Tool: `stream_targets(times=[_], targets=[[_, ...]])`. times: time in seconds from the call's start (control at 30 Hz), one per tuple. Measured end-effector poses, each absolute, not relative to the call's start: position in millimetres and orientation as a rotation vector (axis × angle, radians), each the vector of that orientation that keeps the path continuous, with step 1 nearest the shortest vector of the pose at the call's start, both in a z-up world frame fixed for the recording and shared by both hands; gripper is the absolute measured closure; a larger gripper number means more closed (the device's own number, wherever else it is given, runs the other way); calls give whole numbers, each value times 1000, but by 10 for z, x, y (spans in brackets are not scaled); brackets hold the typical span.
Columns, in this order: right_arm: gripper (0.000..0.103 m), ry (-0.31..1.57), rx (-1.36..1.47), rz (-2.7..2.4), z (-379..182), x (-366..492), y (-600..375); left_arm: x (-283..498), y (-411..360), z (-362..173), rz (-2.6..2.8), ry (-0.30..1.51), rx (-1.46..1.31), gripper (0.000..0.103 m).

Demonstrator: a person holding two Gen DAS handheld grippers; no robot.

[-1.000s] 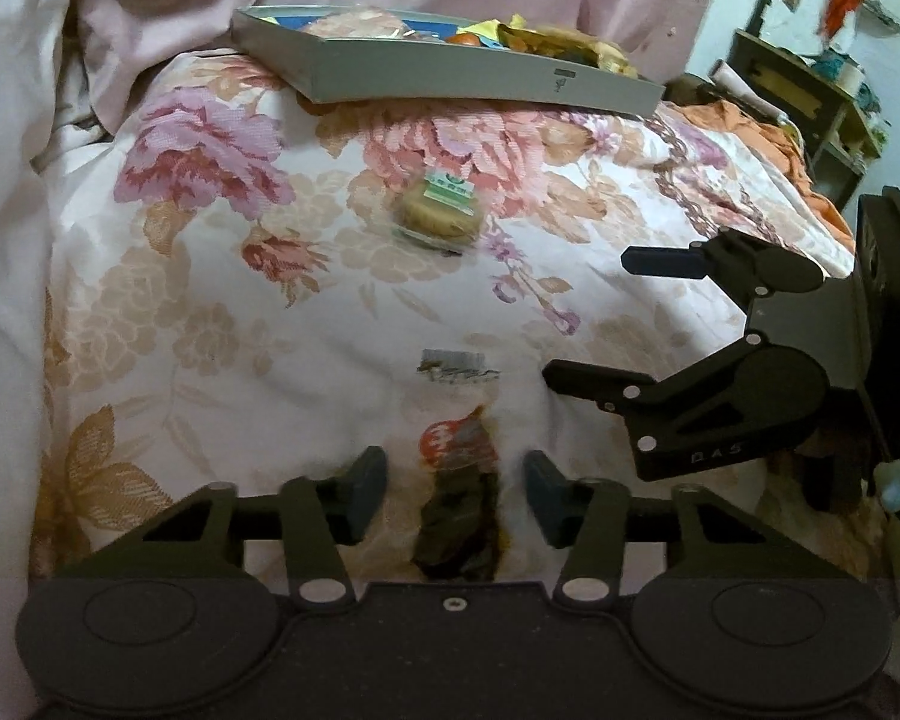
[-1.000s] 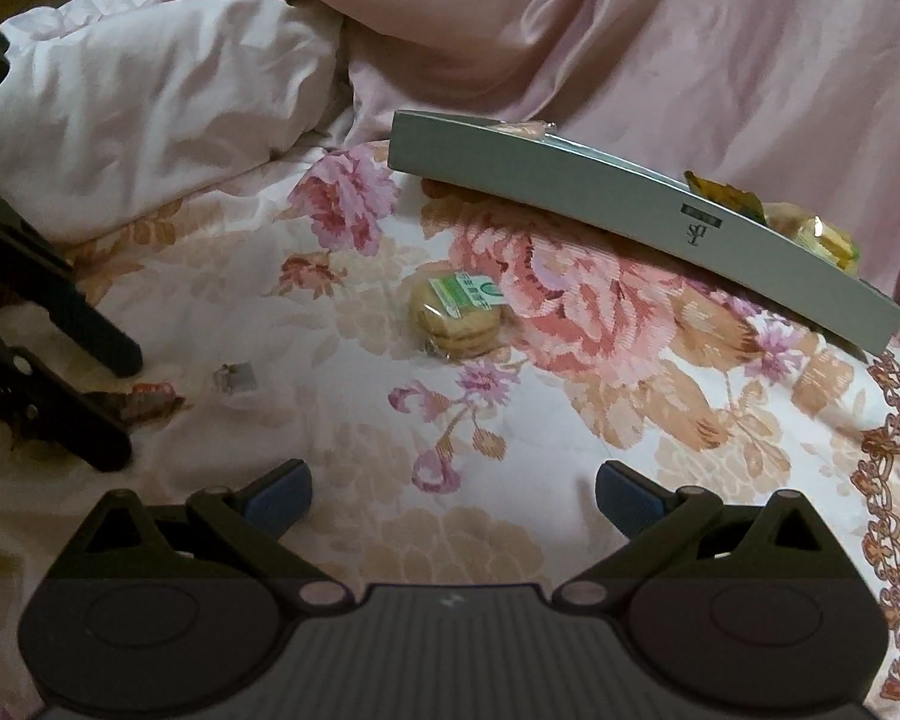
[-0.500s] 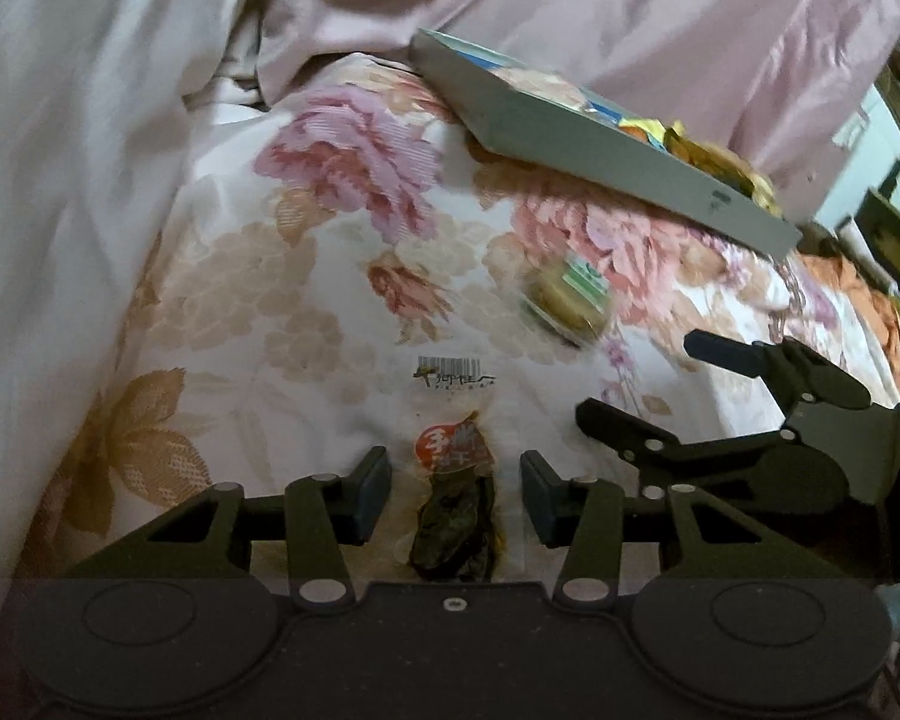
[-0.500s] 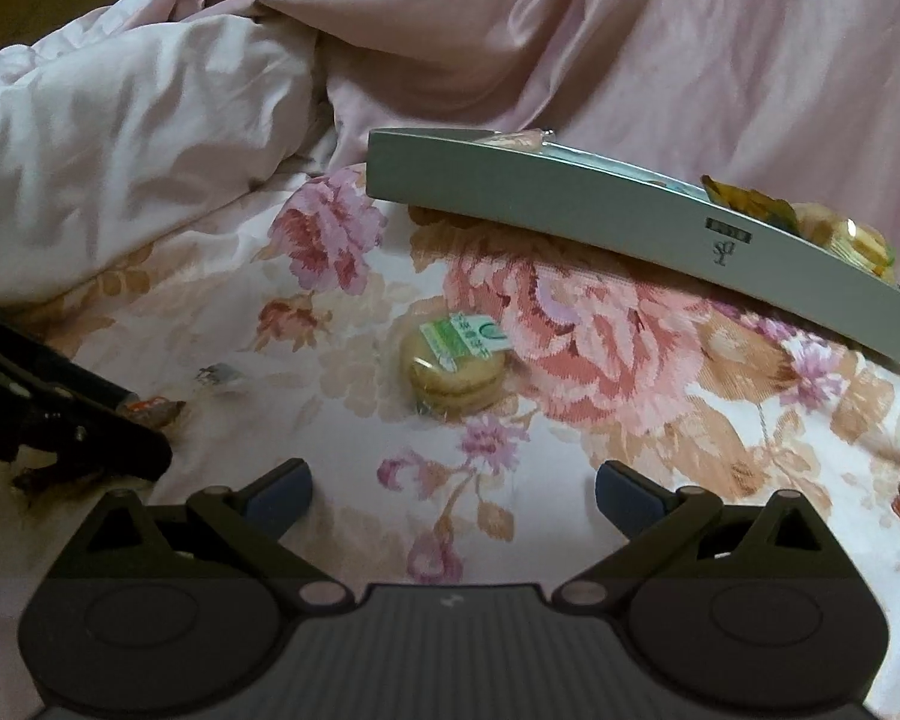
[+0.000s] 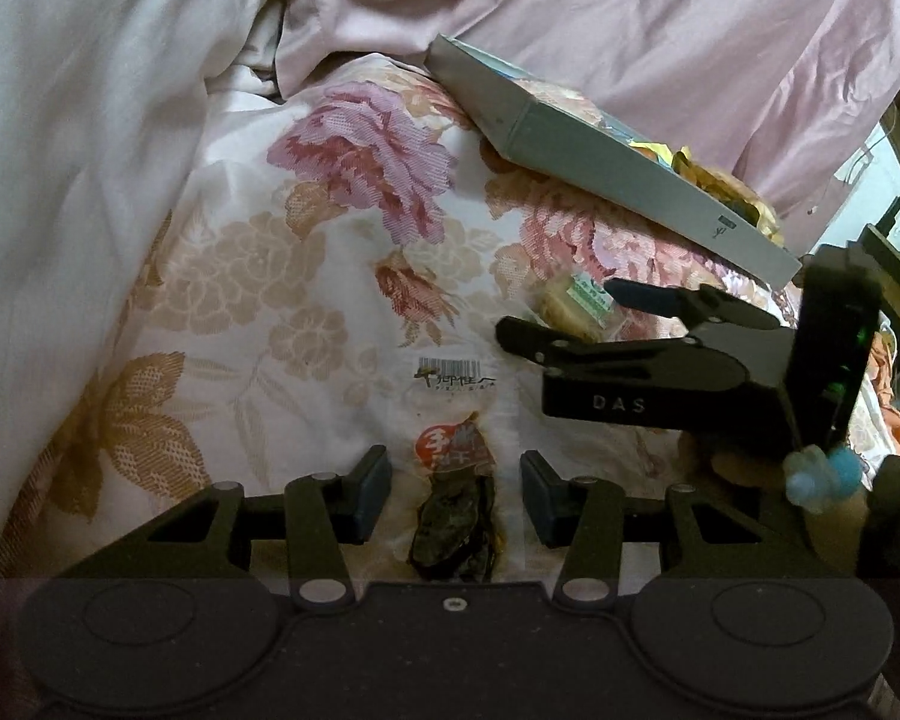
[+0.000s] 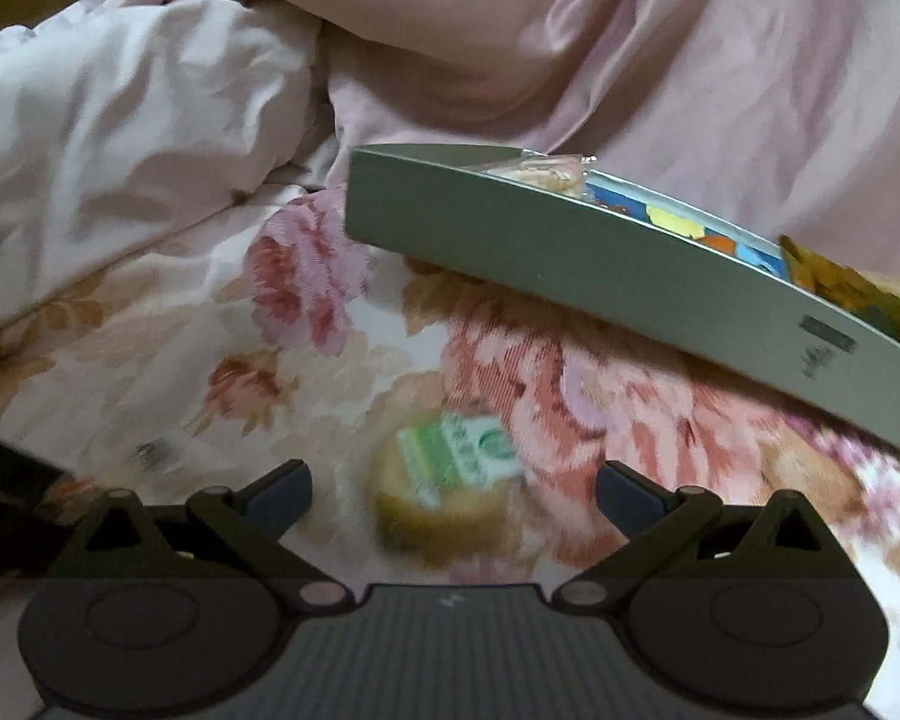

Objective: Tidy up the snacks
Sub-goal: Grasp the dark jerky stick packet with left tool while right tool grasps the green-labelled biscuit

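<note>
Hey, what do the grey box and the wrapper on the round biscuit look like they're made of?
Grey box: probably matte cardboard, given its flat thin walls, crisp folded corners and small printed mark. Round biscuit wrapper: seemingly clear glossy plastic film, since the biscuit shows through beneath a green label, though it is blurred.

A clear packet of dark dried snack (image 5: 457, 516) with a red label is seen lying flat on the floral bedspread (image 5: 306, 276), well short of the grey box (image 5: 606, 174). A round wrapped biscuit (image 6: 444, 492) with a green label is seen nearer the box. The box, tilted on the bedspread, is partly filled with other wrapped snacks (image 6: 852, 288).
</note>
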State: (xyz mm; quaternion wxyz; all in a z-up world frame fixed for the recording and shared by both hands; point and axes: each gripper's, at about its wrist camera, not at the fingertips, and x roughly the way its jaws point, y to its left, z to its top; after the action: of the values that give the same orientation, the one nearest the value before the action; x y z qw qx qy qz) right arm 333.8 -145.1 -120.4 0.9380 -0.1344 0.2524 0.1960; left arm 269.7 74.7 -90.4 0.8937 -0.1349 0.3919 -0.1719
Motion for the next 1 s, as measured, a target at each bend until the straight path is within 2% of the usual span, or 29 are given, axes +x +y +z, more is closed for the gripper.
stream_targets(times=[0.2,0.3,0.37,0.47,1.0], targets=[[3,505,-238,467,-1256,3387,-1486,2692,754,-905,-358,809,-288,53],[16,486,-248,493,-1253,3339,-1467,2686,743,-896,-353,812,-288,53],[29,479,-261,511,-1252,3298,-1444,2682,742,-893,-348,815,-289,53],[35,473,-284,528,-1252,3199,-1401,2666,744,-884,-336,823,-300,53],[44,595,-318,575,-1105,2430,-1648,2365,580,-779,-268,890,-315,54]])
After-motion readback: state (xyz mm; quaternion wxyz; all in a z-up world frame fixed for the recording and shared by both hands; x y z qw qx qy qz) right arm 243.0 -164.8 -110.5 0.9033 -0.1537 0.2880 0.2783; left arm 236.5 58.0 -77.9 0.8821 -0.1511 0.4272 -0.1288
